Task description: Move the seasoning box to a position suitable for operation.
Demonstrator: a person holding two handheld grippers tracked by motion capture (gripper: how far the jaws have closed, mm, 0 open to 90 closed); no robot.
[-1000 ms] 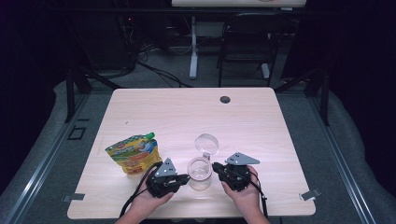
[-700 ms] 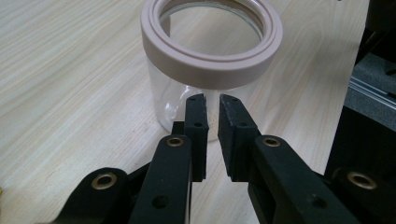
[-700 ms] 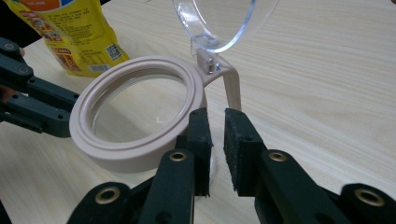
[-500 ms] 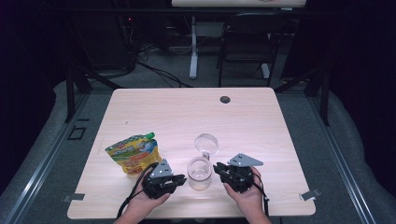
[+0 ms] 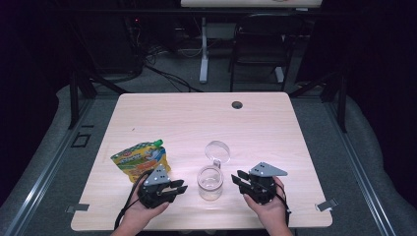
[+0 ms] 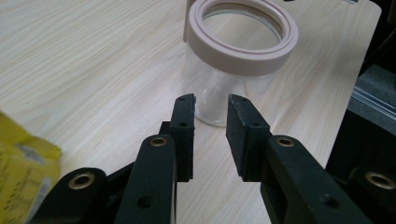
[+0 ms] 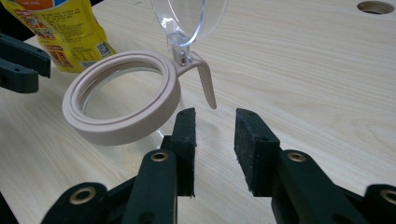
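Jar [image 5: 210, 183] of clear plastic, with a beige rim and a flip lid [image 5: 218, 151] hinged open behind it, is standing upright near the front edge of the wooden table [image 5: 196, 118], between the two grippers and apart from both. The left gripper [image 5: 178, 190] is lying just to its left, and its jaws, which have just been opening, are standing partly apart with nothing between them. In the left gripper view the fingertips [image 6: 186, 108] are pointing at the base of the jar without touching it. The right gripper [image 5: 239, 178] is sitting just to the jar's right, its jaws likewise having just been opening and standing partly apart and empty. In the right gripper view the beige tab [image 7: 207, 83] under the hinge is hanging just ahead of its pads [image 7: 250, 135].

Several things are looking risky from here, as a judgement. The jar is looking light and empty, so a gripper nudging its wall off-centre is likely to be tipping or sliding it toward the table edge. Neither gap is looking wide enough to take the jar body, so a closing move now would be knocking it rather than gripping it. The open lid is leaning back on a thin hinge, and a jaw catching it could be snapping it shut or twisting the jar round. The yellow snack pouch [image 5: 142, 160] is lying just beside the left hand [image 5: 142, 209], where the trailing cable could be dragging it
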